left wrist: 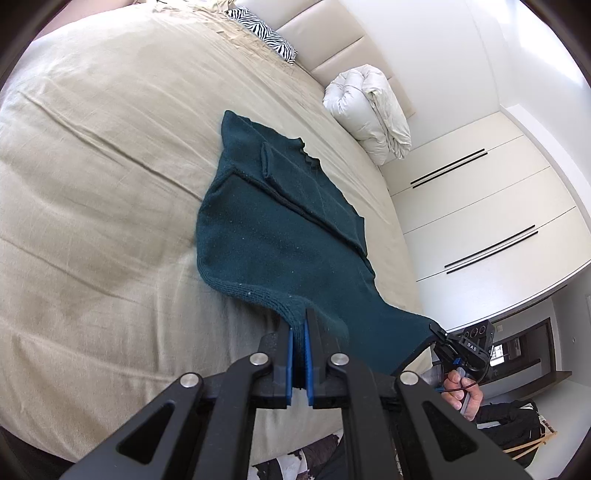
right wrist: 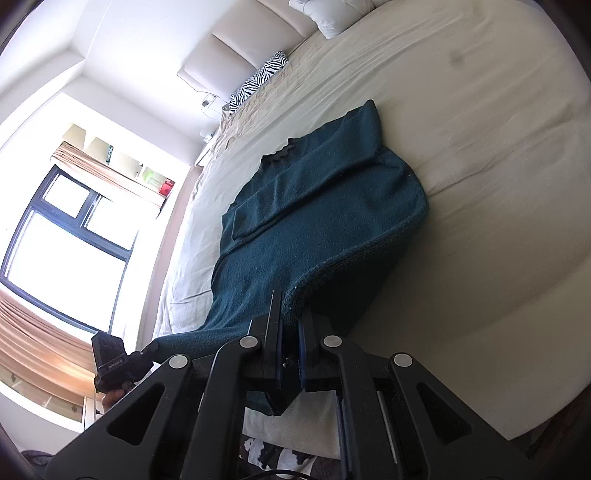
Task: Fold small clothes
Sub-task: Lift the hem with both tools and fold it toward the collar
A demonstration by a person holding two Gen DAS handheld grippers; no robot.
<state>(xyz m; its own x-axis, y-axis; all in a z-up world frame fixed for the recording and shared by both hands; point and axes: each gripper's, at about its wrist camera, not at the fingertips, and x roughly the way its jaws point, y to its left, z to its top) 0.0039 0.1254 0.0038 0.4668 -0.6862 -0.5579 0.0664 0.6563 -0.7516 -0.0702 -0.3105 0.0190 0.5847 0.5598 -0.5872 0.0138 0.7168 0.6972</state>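
Observation:
A dark teal knitted sweater (left wrist: 273,221) lies on the beige bed (left wrist: 92,184), its sleeves folded in over the body and its collar toward the headboard. My left gripper (left wrist: 298,325) is shut on one corner of the ribbed hem, lifted off the bed. The right gripper (left wrist: 437,332) shows at the lower right of the left wrist view, pinching the other hem corner, with a hand below it. In the right wrist view the right gripper (right wrist: 290,314) is shut on the sweater (right wrist: 314,206) hem, which curls up between its pads. The left gripper (right wrist: 147,349) appears at the lower left there.
A folded white duvet (left wrist: 373,110) and a zebra-print pillow (left wrist: 262,31) lie near the padded headboard (left wrist: 332,40). White wardrobe doors (left wrist: 480,206) stand beside the bed. A bright window (right wrist: 66,243) with curtains is on the other side. A black-and-white rug (right wrist: 273,456) lies below the bed edge.

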